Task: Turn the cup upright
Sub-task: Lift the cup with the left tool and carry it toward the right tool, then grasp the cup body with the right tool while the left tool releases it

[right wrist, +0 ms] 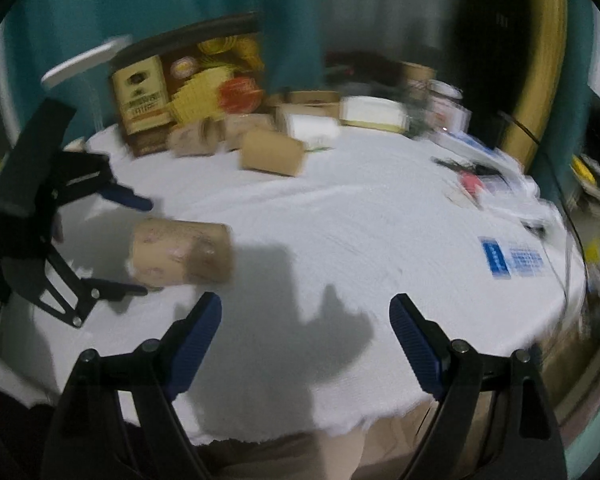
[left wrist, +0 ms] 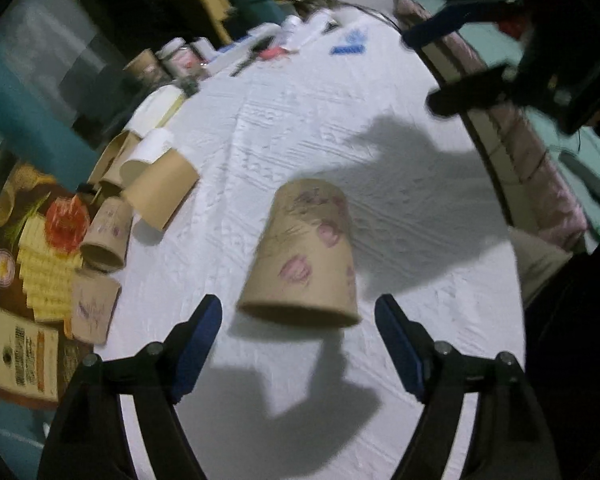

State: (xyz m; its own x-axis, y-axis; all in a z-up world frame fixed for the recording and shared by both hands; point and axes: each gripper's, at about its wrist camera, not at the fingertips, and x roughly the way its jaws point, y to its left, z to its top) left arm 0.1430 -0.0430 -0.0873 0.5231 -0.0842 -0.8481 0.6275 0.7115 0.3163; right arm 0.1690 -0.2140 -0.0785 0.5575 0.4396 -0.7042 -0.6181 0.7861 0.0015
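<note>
Cup (left wrist: pixel 306 256): a tan paper cup with faint pink flower prints, lying on its side on the white-clothed counter (left wrist: pixel 300 120), its open mouth turned toward the left wrist camera and its closed base pointing away; both views are blurred, so finer print detail cannot be read. Left gripper (left wrist: pixel 298 344): jaws spread wide, one blue-padded finger on either side of the cup's mouth, neither pad touching the cup; in the right wrist view the same gripper (right wrist: pixel 148 246) enters from the left edge with the cup (right wrist: pixel 182 252) lying between its fingers, gaps visible on both sides. Right gripper (right wrist: pixel 305 344): jaws wide apart and holding nothing, over bare cloth near the counter's front edge, well apart from the cup; in the left wrist view it (left wrist: pixel 440 76) shows at upper right, above the far side of the counter. Other items: a cluster of spare paper cups (left wrist: pixel 156 196) lying along the counter's left rim; a printed box (right wrist: pixel 142 100) behind them; a blue-and-white card (right wrist: pixel 512 260) flat on the cloth at the right; small clutter along the far rim, too blurred to identify.
</note>
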